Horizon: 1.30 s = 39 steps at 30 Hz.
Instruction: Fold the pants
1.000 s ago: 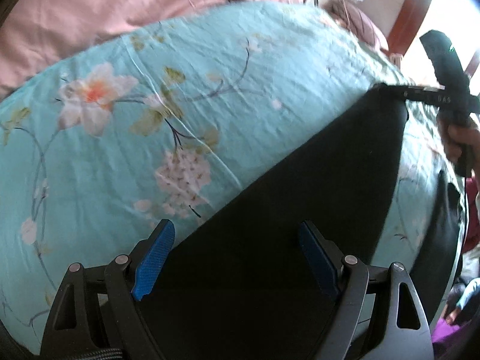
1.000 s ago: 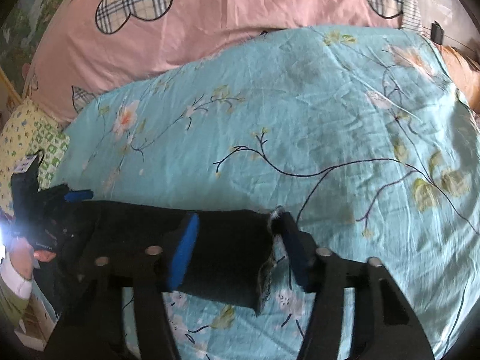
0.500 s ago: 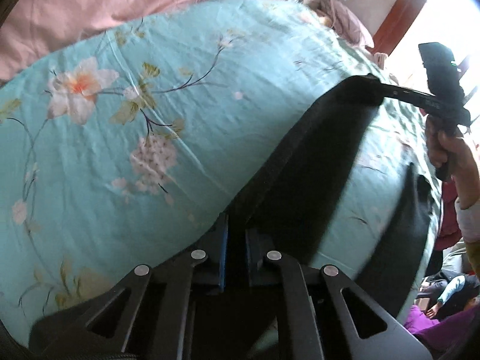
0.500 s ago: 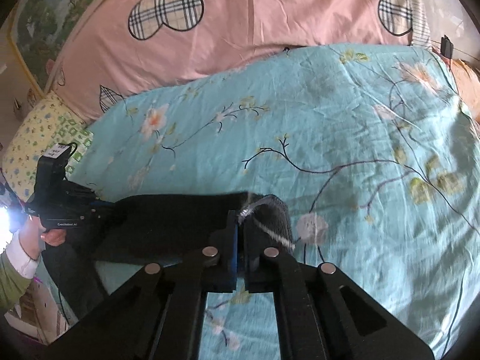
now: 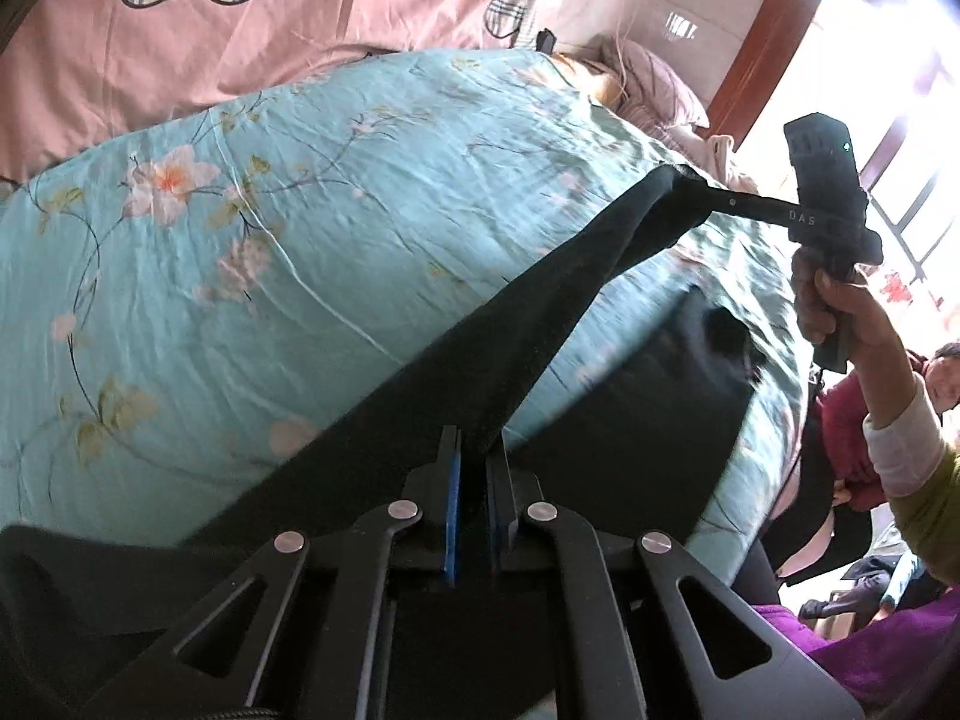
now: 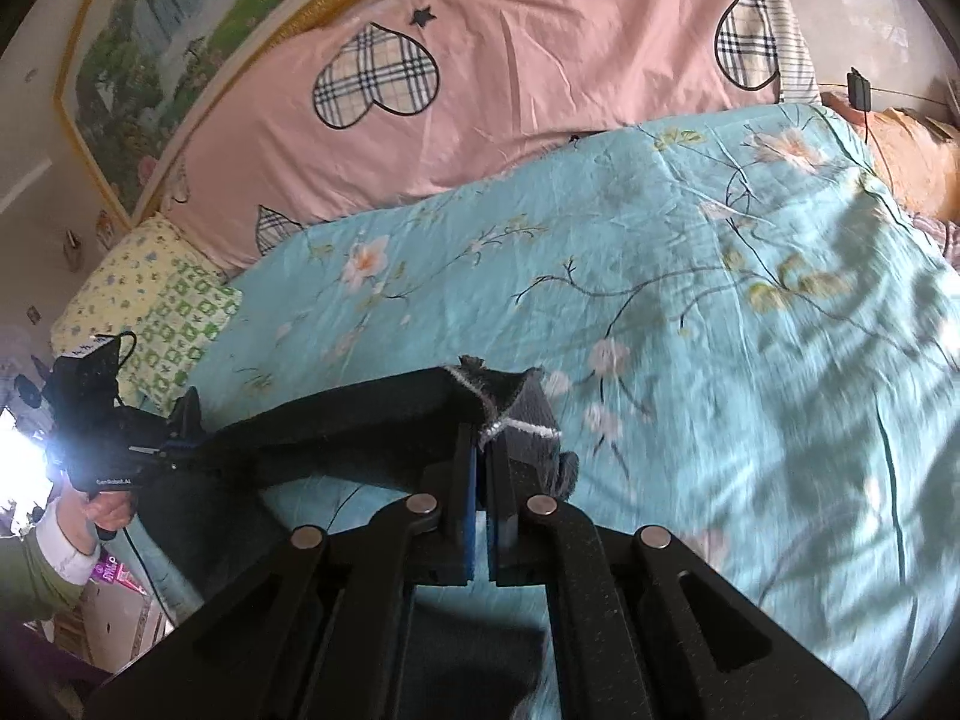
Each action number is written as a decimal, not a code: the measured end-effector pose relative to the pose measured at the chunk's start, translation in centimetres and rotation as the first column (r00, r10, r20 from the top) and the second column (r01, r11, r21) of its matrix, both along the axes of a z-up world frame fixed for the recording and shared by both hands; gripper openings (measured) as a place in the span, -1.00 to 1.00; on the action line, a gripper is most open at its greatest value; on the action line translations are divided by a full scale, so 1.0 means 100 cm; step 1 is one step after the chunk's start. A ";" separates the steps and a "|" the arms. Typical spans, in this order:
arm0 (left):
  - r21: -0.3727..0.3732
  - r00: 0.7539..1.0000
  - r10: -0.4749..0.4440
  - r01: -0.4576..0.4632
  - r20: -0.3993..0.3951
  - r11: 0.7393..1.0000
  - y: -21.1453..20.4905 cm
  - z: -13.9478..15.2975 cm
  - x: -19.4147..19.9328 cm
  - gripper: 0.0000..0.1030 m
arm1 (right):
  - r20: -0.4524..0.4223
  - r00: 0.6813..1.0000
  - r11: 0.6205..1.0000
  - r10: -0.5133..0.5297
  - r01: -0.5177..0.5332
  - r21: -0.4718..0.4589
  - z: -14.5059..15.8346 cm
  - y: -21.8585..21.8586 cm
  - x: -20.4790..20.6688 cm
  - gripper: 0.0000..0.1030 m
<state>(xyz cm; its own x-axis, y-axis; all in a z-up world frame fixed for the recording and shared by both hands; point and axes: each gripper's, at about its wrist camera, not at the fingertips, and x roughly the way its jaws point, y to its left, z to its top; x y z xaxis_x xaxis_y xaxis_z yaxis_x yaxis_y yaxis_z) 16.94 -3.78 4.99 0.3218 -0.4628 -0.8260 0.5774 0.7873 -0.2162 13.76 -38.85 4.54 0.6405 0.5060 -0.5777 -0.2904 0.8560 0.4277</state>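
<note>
pants [image 5: 528, 330] | taut, spanning left tool [image 5: 473, 450] to right tool [image 6: 482, 450]

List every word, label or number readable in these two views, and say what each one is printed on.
"DAS": white letters on the right gripper, on its black arm near the handle, left wrist view.
White print on the left gripper, on its body in the right wrist view: too blurred to read.
A white tag on top of that gripper: unreadable.
</note>
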 end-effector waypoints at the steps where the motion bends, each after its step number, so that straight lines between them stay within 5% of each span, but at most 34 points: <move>1: -0.001 1.000 0.000 0.000 0.001 1.000 0.000 0.000 -0.009 -0.91 | 0.008 1.000 1.000 0.002 -0.002 0.002 0.000 -0.001 -0.008 -0.94; 13: 0.003 1.000 -0.008 0.008 0.005 1.000 -0.004 -0.017 -0.080 -0.91 | 0.039 0.999 1.000 0.011 -0.011 0.019 -0.017 -0.004 -0.083 -0.94; 35: 0.026 0.999 -0.006 0.007 -0.036 1.000 -0.009 -0.061 -0.105 -0.83 | -0.031 0.998 0.999 -0.047 0.047 -0.021 -0.058 -0.007 -0.127 -0.93; 39: 0.002 0.999 -0.005 0.005 -0.047 1.000 -0.008 -0.060 -0.108 -0.50 | -0.021 0.995 0.993 -0.094 0.092 -0.072 -0.051 -0.008 -0.138 -0.57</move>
<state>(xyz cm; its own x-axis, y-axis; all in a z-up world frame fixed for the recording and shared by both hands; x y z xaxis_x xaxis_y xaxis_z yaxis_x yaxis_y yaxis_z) 6.17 -4.53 -0.99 0.2798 -0.4630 -0.8410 0.5707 0.7847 -0.2421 -0.06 -39.63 -0.51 0.6681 0.4022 -0.6260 -0.1981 0.9071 0.3713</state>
